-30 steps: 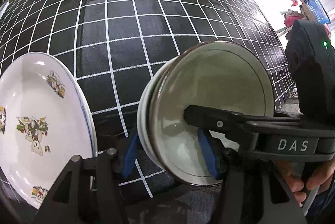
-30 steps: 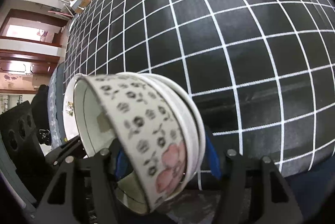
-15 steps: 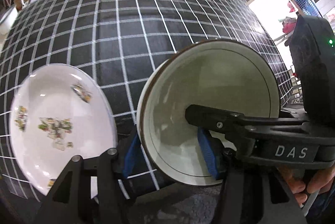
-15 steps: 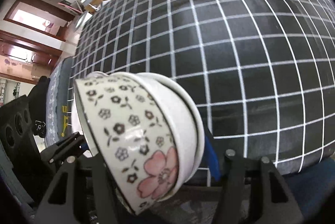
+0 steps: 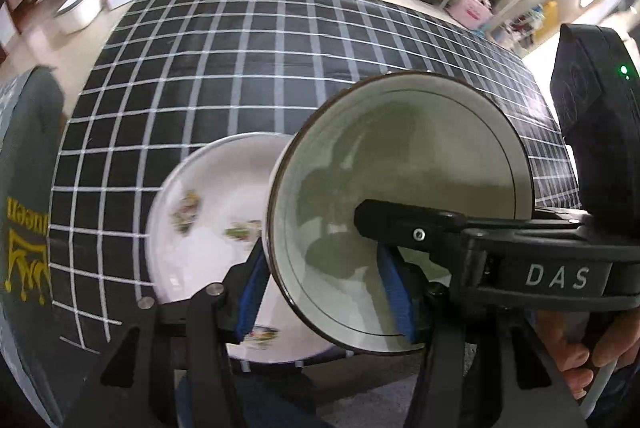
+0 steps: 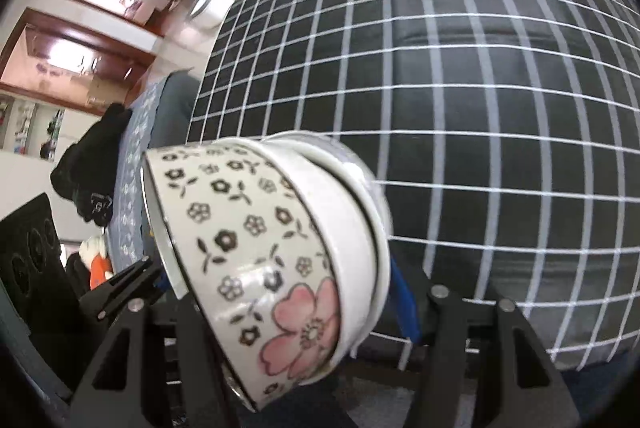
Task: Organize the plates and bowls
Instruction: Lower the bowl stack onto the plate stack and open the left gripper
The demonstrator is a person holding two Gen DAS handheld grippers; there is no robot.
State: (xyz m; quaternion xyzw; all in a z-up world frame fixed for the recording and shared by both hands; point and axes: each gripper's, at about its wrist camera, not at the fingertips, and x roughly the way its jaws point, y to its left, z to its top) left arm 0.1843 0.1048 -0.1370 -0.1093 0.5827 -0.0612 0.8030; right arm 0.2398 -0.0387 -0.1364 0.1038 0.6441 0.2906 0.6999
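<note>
Bowls [image 6: 280, 260], nested stack tipped on its side, clamped by both grippers: L gripper [image 5: 324, 292] and R gripper [image 6: 280, 292] closed on it, above cloth [image 5: 240, 68]. Plate [image 5: 200, 248] lies flat below-left of L gripper, nearer L; stack probably goes there.

Glossy glazed ceramic bowls [image 6: 280, 248] and plate [image 5: 208, 228]; matt black plastic gripper [image 5: 324, 292] with blue rubbery pads [image 5: 394, 292]; a soft checked cloth [image 5: 240, 88].

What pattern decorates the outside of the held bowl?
The bowl has small dark flowers and leaves on white, plus one big pink flower; best seen in the right wrist view.
</note>
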